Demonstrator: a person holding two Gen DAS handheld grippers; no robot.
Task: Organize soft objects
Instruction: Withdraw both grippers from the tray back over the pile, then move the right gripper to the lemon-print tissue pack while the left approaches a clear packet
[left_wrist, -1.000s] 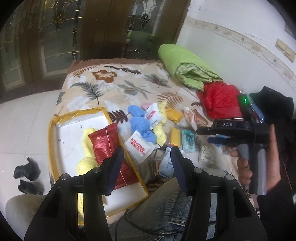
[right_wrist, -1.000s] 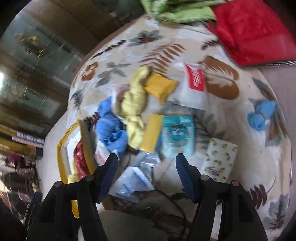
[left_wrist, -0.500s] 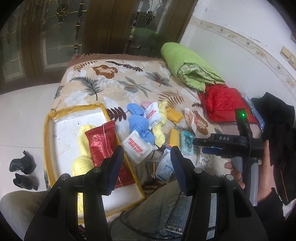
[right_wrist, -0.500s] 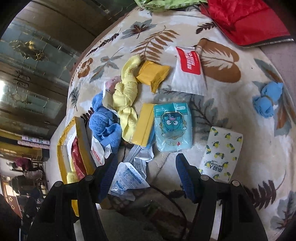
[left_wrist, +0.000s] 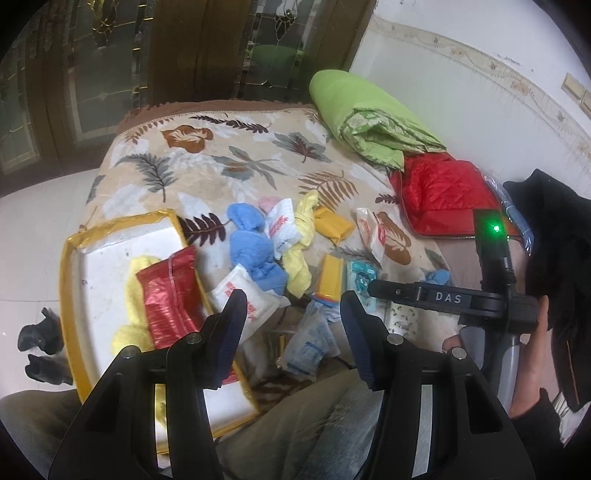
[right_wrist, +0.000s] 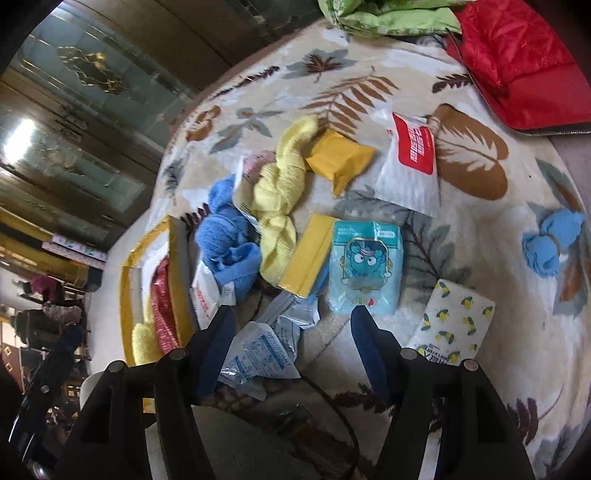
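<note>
Both my tongs, the left gripper (left_wrist: 291, 321) and the right gripper (right_wrist: 291, 332), gape empty. My left has drifted closer over the pile (left_wrist: 266, 254) of soft packets at centre frame; the tray (left_wrist: 74, 295) at lower left awaits more.

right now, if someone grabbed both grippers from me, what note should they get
Left gripper: open, empty, hovering over the near edge of the yellow-rimmed tray.
Right gripper: open, empty, above the clear plastic packet.
Done: a red foil pack and a yellow cloth lie in the tray.
Left on the leaf-print blanket: blue towel, knotted yellow towel, two yellow packs, teal tissue pack, lemon-print tissue pack, white-and-red packets, small blue cloth.
</note>
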